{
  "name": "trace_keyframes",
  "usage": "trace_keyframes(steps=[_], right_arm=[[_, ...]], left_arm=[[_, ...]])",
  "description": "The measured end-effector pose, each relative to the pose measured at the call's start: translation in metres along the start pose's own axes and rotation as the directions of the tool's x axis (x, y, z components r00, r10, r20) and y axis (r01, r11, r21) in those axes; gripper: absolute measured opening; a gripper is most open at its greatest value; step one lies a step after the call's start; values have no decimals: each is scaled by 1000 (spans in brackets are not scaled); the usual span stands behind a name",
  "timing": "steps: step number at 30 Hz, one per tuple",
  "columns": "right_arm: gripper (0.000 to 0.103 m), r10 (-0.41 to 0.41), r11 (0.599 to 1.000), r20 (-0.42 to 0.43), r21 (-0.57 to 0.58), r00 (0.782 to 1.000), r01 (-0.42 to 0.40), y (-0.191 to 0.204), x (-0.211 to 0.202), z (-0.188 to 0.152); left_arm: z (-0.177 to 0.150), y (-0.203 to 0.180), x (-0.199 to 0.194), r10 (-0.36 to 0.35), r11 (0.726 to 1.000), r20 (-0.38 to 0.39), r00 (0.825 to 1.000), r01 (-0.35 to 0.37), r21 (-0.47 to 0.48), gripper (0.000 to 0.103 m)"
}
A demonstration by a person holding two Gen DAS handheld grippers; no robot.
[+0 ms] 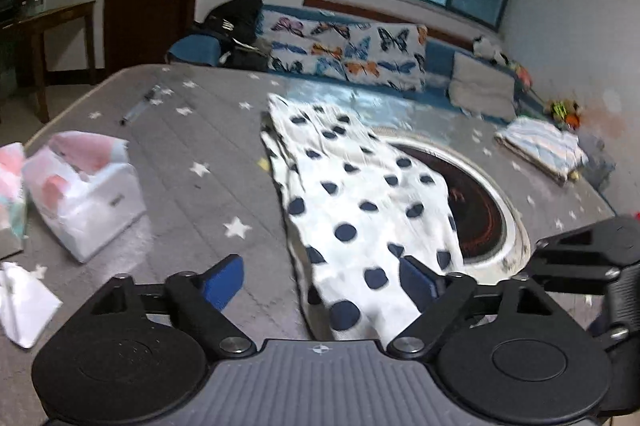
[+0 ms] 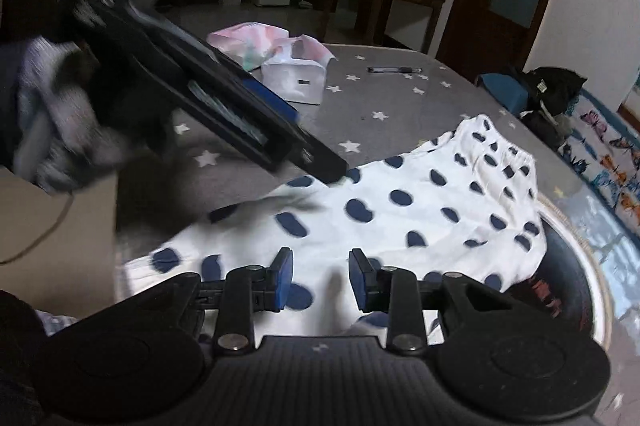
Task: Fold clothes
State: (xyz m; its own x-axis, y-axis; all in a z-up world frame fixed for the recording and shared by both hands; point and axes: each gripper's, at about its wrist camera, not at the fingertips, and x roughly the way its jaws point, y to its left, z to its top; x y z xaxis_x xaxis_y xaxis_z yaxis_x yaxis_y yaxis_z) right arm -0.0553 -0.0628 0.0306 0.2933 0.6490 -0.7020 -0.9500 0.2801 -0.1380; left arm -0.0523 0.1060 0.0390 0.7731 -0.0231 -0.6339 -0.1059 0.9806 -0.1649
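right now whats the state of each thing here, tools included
left tool: open, holding nothing, over the garment's near end
right tool: open, holding nothing, low over the cloth
polka-dot garment: laid out lengthwise, partly covering the round inset
round inset: partly covered
striped clothes: folded, lying at the table's far edge
white box: open, pink wrapping inside
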Motion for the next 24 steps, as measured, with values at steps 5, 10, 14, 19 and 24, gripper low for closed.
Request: trace_keyframes(steps=[5,10,14,19,24], right_arm=[[30,51,999,-39,20,998,-50,6,2,-17],[38,96,990,-5,100,995,-95,-14,-12,-19],[38,71,974,41,214,997,-78,-50,-21,-17],[38,-41,935,60,355,997,17,-102,-22,-22],[38,-104,885,40,460,994,74,-141,-11,-33]], left_arm=[[-13,-2,19,30,999,-65,997,-28,30,54],[-9,4,21,34,999,-82,996,-33,14,42],[-1,8,17,26,1000,-73,997,-26,-6,41],[32,6,35,32,999,-38,999,-32,9,40],[62,-1,72,35,998,-27,999,-33,49,32]])
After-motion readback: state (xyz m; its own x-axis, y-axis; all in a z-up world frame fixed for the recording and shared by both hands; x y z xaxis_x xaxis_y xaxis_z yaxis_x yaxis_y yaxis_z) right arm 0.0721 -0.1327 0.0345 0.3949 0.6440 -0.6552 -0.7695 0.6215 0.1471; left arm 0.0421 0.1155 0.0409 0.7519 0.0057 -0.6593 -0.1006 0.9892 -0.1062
